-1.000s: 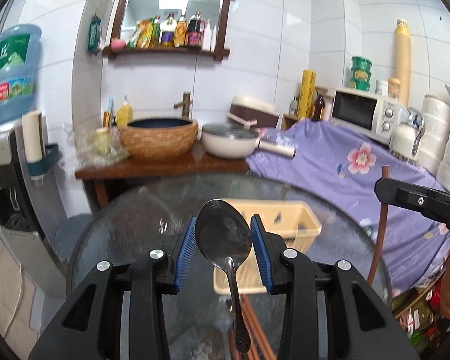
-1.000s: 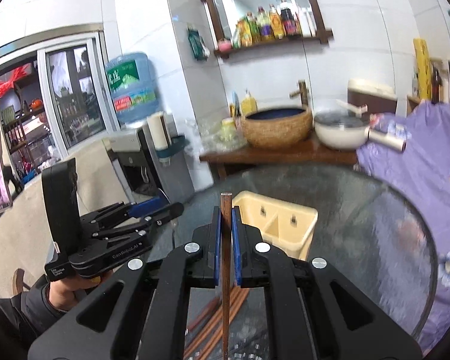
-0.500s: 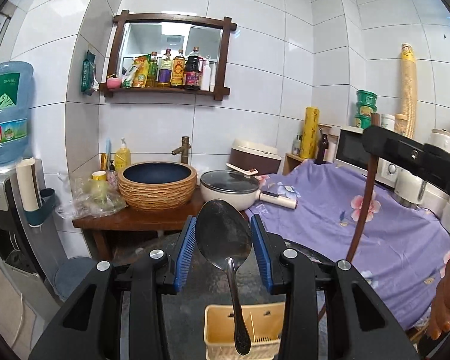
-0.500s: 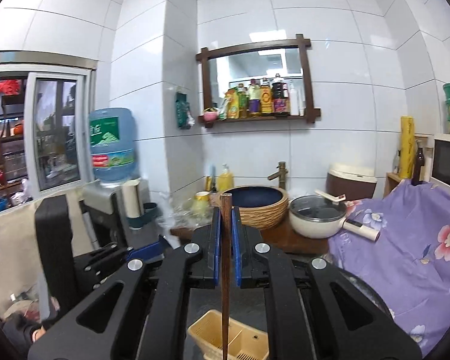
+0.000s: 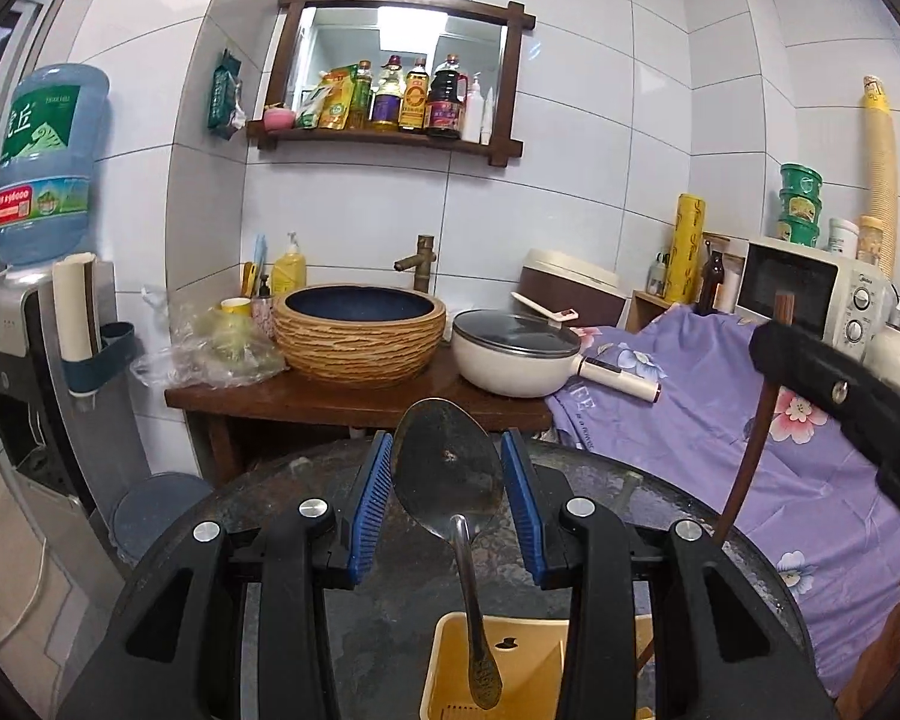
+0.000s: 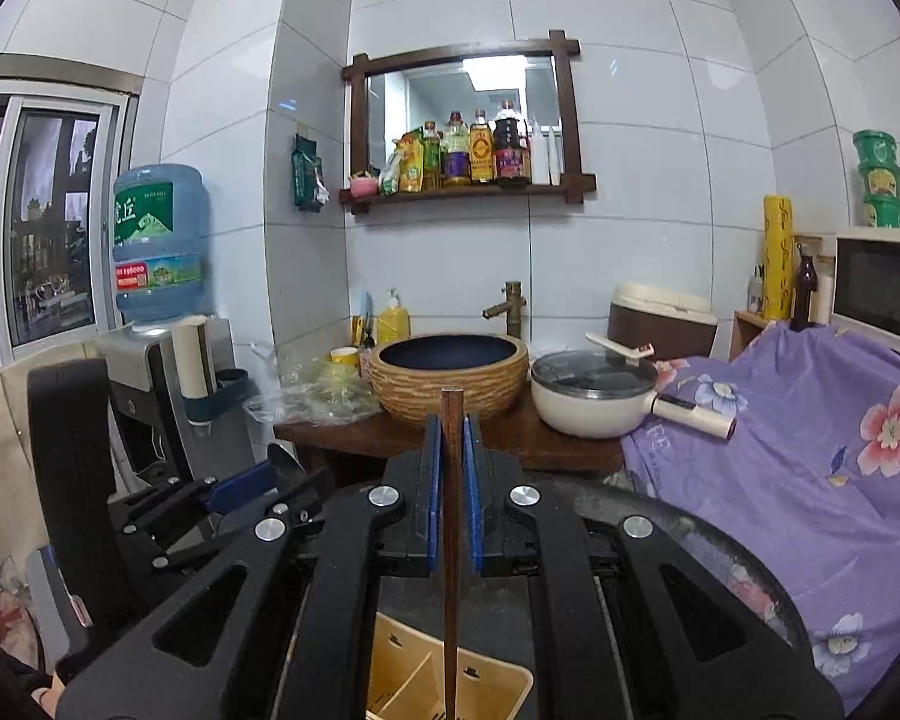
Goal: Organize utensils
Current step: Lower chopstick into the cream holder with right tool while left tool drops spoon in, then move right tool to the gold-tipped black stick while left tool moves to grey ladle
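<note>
The left gripper (image 5: pixel 444 498) holds a spoon (image 5: pixel 450 468) bowl-up between its fingers, handle hanging over the yellow holder (image 5: pixel 450 660). The right gripper (image 6: pixel 448 483), fingers narrow, clamps a chopstick (image 6: pixel 450 540) upright above the holder. Best to lower each straight down into its own compartment, letting go only once the tip is inside.

Both grippers, holding spoon (image 5: pixel 447 471) and chopstick (image 6: pixel 450 516), lifted above the caddy (image 5: pixel 513 666).

A home kitchen; white tiled walls, sauce bottles (image 5: pixel 411 99) on a shelf, microwave (image 5: pixel 810 291), lidded pot (image 5: pixel 513 351).
</note>
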Demonstrator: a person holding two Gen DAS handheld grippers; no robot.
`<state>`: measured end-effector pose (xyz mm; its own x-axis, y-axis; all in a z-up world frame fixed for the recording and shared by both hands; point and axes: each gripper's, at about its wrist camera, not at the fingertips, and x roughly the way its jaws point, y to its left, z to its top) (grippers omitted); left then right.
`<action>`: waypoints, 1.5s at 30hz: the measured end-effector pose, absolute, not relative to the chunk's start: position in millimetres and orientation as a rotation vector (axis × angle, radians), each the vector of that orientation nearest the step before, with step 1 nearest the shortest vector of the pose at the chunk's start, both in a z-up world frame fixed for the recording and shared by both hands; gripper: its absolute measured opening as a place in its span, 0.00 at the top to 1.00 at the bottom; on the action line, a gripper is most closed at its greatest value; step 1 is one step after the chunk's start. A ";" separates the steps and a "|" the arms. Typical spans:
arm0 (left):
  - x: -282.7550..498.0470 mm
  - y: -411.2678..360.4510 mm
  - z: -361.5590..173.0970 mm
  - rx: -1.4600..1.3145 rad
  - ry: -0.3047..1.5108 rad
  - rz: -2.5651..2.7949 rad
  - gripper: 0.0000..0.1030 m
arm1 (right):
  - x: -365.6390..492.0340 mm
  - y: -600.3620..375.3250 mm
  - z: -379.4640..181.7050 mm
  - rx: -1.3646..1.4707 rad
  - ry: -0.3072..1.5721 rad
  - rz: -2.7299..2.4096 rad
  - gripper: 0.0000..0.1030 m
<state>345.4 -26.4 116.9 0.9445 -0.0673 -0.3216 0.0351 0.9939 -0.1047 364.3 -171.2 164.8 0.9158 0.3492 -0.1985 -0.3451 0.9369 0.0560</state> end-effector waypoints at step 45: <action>247.0 9.7 20.4 0.003 0.523 -0.052 0.06 | 289.4 -214.3 5.8 -0.015 0.636 0.256 0.24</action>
<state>247.0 9.7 20.4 0.8648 -0.0485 -0.4997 0.0503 0.9987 -0.0099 289.4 -214.3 5.8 0.7742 0.2313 -0.5892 -0.2406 0.9685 0.0642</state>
